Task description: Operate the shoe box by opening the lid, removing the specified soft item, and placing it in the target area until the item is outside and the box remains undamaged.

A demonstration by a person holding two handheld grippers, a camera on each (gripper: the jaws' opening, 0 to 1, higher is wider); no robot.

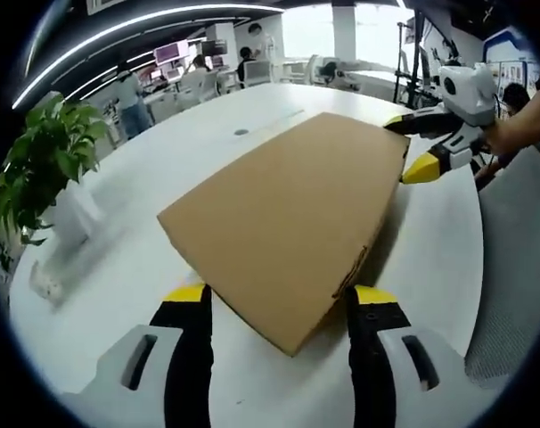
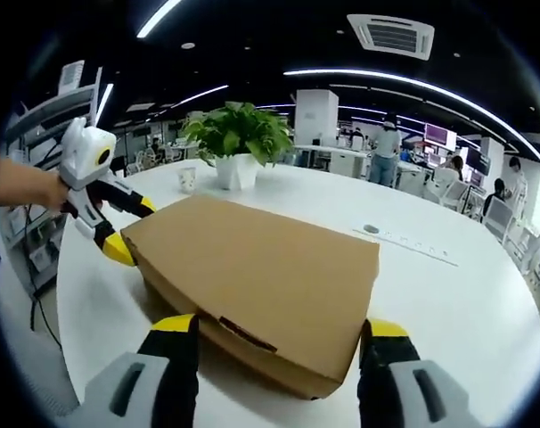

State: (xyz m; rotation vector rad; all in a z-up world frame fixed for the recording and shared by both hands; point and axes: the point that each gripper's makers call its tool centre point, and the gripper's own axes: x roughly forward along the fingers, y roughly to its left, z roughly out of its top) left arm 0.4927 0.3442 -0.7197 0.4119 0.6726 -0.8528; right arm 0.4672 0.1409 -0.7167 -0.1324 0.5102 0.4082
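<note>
left gripper view, hand-held gripper (image 1: 288, 300) wide, straddling shoe box (image 1: 292, 218)

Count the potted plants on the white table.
1. A leafy green potted plant in a white pot stands near the table's edge, beyond the closed brown cardboard shoe box, beside a small white cup. Others may be out of view.

Matt brown cardboard shoe box (image 1: 292, 218) lies on a smooth, glossy white table (image 1: 154, 160).

Shoe box (image 1: 292, 218) on table (image 1: 163, 160)
</note>
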